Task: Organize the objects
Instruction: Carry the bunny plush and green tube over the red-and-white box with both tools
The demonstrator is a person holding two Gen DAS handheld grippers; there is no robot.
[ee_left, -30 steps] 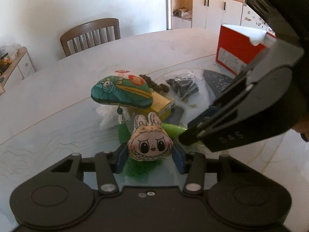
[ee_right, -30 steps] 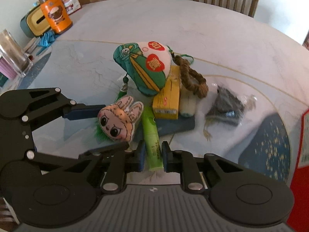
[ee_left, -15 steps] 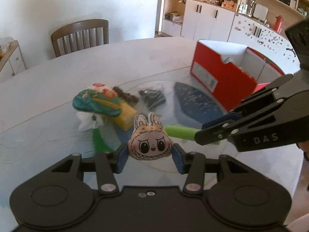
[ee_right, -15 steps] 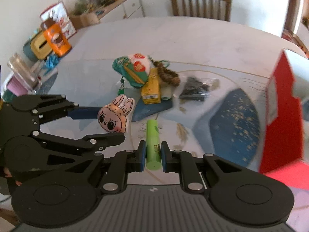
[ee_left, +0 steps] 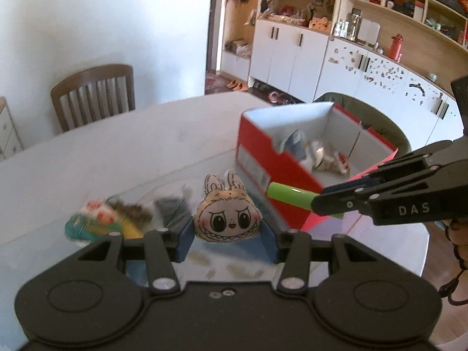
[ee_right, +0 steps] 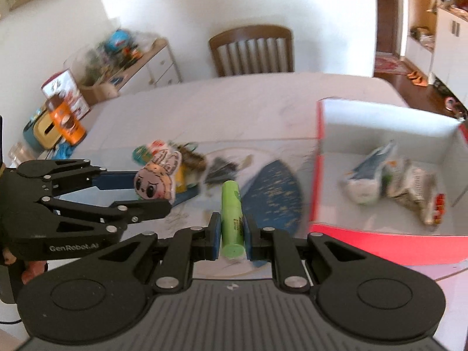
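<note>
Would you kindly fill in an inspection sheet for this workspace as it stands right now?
Surface: pale marble-look table with a blue patterned patch.
Job's things: bunny toy and green tube held above the table; open red box at the right already holds a few packets.
Clutter: blurred pile of a green pouch, yellow box and dark bag left on the table.
Grippers: left gripper shut on the toy; right gripper shut on the tube.
Cables: a dark cord hangs by the right gripper.
Surroundings: wooden chair, white cabinets, cluttered sideboard.
</note>
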